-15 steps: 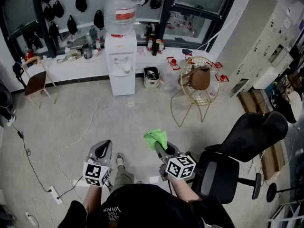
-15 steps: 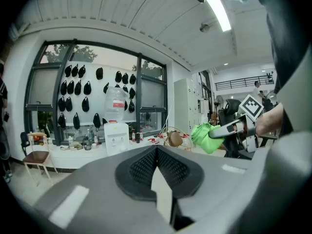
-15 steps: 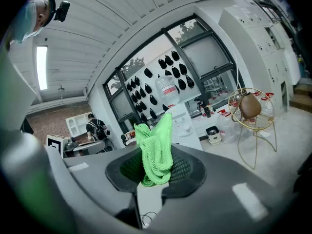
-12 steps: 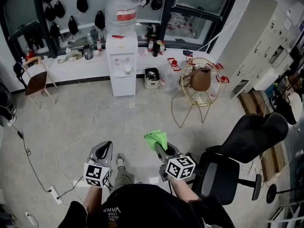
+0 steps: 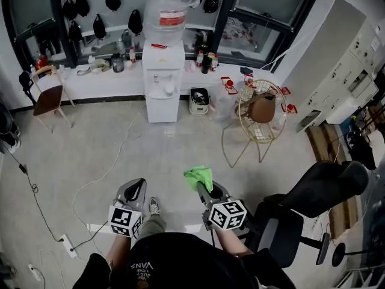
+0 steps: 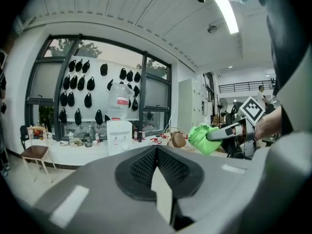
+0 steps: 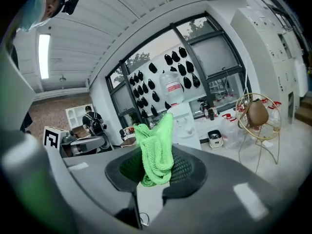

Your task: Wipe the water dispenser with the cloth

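— Nearest to me, the right gripper (image 7: 155,152) has its ribbed black pads pinched on the cloth (image 7: 156,140): bright green, nubbly microfibre, bunched into a soft upright fold that pokes out past the tips.
— And your other one?
— My left gripper (image 6: 156,149) carries nothing. Its grey, wedge-shaped jaws meet at the tips, the dimpled pads pressed together. Each gripper bears a white cube printed with black square markers, and both hang low over a pale grey floor (image 5: 108,155).
— What's beyond them?
— Off to my right, a black office chair (image 5: 319,182) with a broad curved back. Further out, a round gold wire chair (image 5: 252,131) cradles a smooth brown bag (image 5: 263,107), leather as far as I can tell.
— Where's the water dispenser (image 5: 163,83)?
— Farthest away, well apart from the cloth: a boxy white cabinet standing upright, capped by a clear, rounded plastic bottle (image 5: 170,14) with a red label.
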`<move>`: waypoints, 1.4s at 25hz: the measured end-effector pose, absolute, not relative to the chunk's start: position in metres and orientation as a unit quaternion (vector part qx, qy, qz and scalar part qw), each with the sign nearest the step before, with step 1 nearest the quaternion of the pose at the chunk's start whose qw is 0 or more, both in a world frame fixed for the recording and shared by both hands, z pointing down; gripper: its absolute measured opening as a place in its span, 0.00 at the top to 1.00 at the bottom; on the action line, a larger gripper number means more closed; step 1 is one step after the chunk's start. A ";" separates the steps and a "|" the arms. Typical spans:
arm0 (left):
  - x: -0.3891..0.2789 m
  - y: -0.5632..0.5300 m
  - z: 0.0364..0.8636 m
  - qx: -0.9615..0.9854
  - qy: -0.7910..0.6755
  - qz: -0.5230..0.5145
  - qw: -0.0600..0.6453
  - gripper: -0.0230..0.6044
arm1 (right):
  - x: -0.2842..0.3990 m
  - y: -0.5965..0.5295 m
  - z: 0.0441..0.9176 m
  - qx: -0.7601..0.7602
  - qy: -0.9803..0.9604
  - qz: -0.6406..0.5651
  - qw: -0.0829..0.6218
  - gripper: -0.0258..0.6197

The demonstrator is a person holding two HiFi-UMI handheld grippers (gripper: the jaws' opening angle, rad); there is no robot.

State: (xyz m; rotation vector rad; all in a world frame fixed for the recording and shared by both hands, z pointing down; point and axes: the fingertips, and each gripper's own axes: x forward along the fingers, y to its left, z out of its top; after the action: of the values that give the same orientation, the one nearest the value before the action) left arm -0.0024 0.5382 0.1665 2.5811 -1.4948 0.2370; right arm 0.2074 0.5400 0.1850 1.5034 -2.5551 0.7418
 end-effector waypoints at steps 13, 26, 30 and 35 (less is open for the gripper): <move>-0.075 0.389 0.153 0.867 -0.485 0.092 0.069 0.96 | 0.143 0.391 0.182 0.513 -0.820 0.251 0.038 0.82; -0.067 0.269 0.163 0.879 -0.453 0.117 0.087 0.96 | 0.143 0.284 0.199 0.529 -0.802 0.274 0.042 0.82; -0.056 0.222 0.157 0.874 -0.467 0.112 0.070 0.96 | 0.148 0.233 0.206 0.510 -0.815 0.271 0.051 0.82; -0.039 0.154 0.146 0.868 -0.483 0.108 0.046 0.96 | 0.151 0.163 0.208 0.481 -0.835 0.260 0.058 0.82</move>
State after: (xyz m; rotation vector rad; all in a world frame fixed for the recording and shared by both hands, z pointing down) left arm -0.0386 0.1542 0.1461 2.6487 -1.4751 0.3291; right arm 0.1507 0.1635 0.2078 1.4568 -2.5309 0.7875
